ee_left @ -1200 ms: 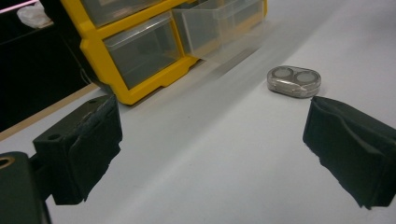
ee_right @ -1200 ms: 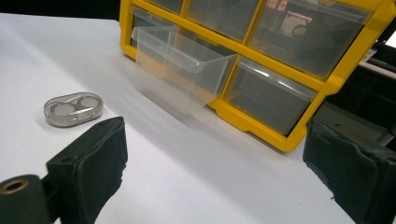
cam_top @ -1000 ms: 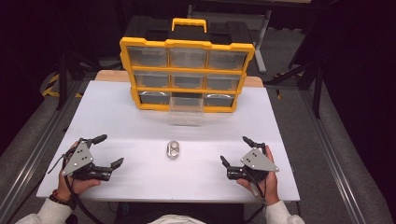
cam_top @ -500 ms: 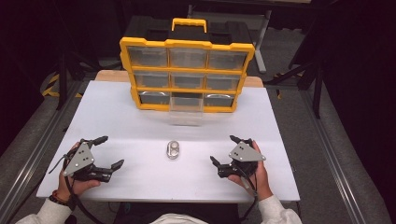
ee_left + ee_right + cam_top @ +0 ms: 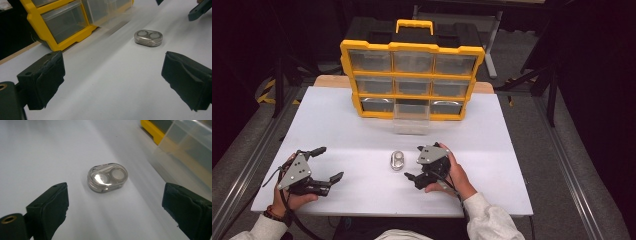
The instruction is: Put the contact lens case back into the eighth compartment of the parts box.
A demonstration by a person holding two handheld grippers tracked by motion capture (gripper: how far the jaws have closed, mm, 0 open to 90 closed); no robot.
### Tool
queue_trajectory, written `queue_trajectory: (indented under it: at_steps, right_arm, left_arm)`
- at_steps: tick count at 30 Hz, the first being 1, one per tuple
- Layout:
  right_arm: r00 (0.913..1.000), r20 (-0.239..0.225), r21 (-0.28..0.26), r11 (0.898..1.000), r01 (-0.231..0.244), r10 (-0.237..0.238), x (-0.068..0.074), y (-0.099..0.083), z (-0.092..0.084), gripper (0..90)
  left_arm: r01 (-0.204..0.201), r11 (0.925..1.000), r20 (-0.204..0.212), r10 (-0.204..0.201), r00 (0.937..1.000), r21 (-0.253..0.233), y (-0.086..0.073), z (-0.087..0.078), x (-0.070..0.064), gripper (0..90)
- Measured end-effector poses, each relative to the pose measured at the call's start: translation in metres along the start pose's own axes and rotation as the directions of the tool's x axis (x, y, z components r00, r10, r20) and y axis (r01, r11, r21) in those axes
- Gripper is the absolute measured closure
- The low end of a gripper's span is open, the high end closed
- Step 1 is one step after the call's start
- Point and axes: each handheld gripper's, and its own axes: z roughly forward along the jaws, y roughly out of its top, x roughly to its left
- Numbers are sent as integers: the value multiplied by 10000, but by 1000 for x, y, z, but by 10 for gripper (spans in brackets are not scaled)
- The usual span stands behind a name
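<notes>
A small clear oval case (image 5: 397, 160) with two round wells lies flat on the white table (image 5: 337, 120). My right gripper (image 5: 412, 163) stands open just right of it, pointing at it. In the right gripper view the case (image 5: 107, 178) lies a little ahead of the right gripper (image 5: 117, 207), whose jaws have just been closing slightly with nothing between the pads. My left gripper (image 5: 329, 162) rests open at the table's front left, well apart from the case. Beyond the left gripper (image 5: 115, 82) in its own view, the case (image 5: 148, 38) lies far ahead.
A yellow organizer (image 5: 412, 80) with clear drawers stands at the back of the table. Its bottom middle drawer (image 5: 411, 122) is pulled out toward the case. The right gripper's jaw tip (image 5: 200, 10) shows beyond the case in the left gripper view.
My right hand has slid left across the table from the front right until its gripper is beside the case. The left hand and the case have not moved.
</notes>
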Motion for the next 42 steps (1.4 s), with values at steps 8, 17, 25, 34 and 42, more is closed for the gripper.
queue_trajectory:
  at_steps: [8, 17, 25, 34, 42]
  right_arm:
    - [9987, -511, 407, 9992, 41, -20, -8, 9, 28, 81]
    - [9956, -932, 1118, 9937, 54, 50, -9, 15, 57, 103]
    - [9915, -1103, 1543, 9867, -514, 689, -13, 15, 72, 125]
    - [9816, -1471, 1460, 9842, -1001, 1216, -17, 13, 73, 248]
    - [9845, -1380, 1390, 9863, -893, 1086, -15, 14, 71, 288]
  left_arm:
    - [57, 10000, 167, -57, 9998, -37, -1, 0, 0, 57]
    - [-1, 10000, 254, 1, 9997, -6, -1, 3, -1, 57]
    - [38, 10000, 295, -38, 9996, -17, -1, 2, -3, 57]
    - [36, 10000, 330, -36, 9994, 2, -1, 2, -4, 56]
    - [56, 10000, 363, -58, 9993, 64, -1, 3, -5, 57]
